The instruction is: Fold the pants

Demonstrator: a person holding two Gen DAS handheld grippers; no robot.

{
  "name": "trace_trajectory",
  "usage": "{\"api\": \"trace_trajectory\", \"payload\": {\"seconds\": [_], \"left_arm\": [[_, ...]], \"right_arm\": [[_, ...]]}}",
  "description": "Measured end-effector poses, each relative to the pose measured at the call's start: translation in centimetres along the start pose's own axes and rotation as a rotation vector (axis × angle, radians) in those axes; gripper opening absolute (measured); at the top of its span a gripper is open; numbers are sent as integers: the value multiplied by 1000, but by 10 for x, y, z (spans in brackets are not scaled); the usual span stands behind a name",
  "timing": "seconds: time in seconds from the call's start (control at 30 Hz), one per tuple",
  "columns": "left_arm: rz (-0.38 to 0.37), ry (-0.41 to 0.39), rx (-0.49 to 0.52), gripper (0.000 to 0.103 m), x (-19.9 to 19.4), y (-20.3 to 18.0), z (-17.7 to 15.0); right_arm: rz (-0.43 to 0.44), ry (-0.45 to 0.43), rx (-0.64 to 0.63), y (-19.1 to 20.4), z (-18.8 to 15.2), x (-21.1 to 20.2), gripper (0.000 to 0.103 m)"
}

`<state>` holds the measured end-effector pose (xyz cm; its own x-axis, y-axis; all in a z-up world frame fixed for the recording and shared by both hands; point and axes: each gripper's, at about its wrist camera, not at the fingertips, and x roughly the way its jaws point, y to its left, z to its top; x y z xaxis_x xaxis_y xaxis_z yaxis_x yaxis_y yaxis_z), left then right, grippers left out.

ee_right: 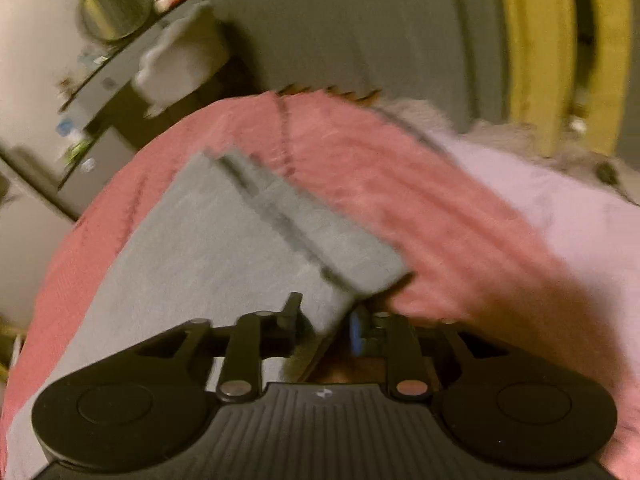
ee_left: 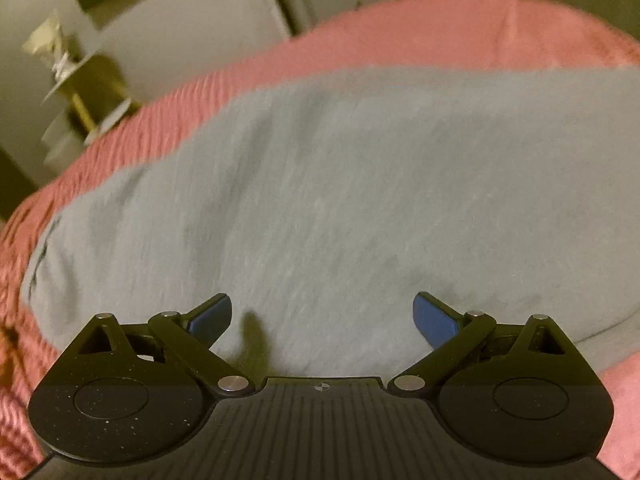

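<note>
Grey pants [ee_left: 340, 184] lie spread flat on a pink ribbed bedspread [ee_left: 440, 36]. My left gripper [ee_left: 322, 316] is open and empty, hovering just above the near part of the pants, blue pads wide apart. In the right wrist view my right gripper [ee_right: 324, 320] is shut on the near corner of the grey pants [ee_right: 224, 232], by the waistband end [ee_right: 320, 232], which is lifted off the bedspread [ee_right: 400, 184]. The view is blurred by motion.
A small side shelf [ee_left: 80, 84] with light objects stands left of the bed. In the right wrist view a shelf unit with a round mirror [ee_right: 116, 8] stands at back left, a lilac sheet [ee_right: 540, 200] lies at right, and yellow posts [ee_right: 536, 48] stand behind.
</note>
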<state>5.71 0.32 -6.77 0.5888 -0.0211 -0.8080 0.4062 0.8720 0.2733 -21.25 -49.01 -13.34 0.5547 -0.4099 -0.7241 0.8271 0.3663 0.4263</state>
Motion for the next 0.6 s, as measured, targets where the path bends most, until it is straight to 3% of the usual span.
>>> {"api": "trace_trajectory", "payload": {"seconds": [0.1, 0.2, 0.27, 0.4, 0.5, 0.6], "left_arm": [[-53, 16, -89, 101, 4, 16, 1], [-77, 42, -145, 101, 10, 24, 2], [-72, 36, -133, 101, 9, 24, 1], [-49, 10, -91, 100, 5, 16, -1], [-37, 3, -66, 100, 5, 8, 0], [-38, 8, -72, 101, 5, 9, 0]], "right_arm": [[-1, -72, -41, 9, 5, -15, 31], [31, -39, -70, 14, 7, -9, 31], [2, -1, -72, 15, 10, -2, 31], [22, -123, -59, 14, 22, -25, 31], [49, -11, -133, 27, 22, -5, 31], [-26, 66, -228, 39, 12, 26, 32]]}}
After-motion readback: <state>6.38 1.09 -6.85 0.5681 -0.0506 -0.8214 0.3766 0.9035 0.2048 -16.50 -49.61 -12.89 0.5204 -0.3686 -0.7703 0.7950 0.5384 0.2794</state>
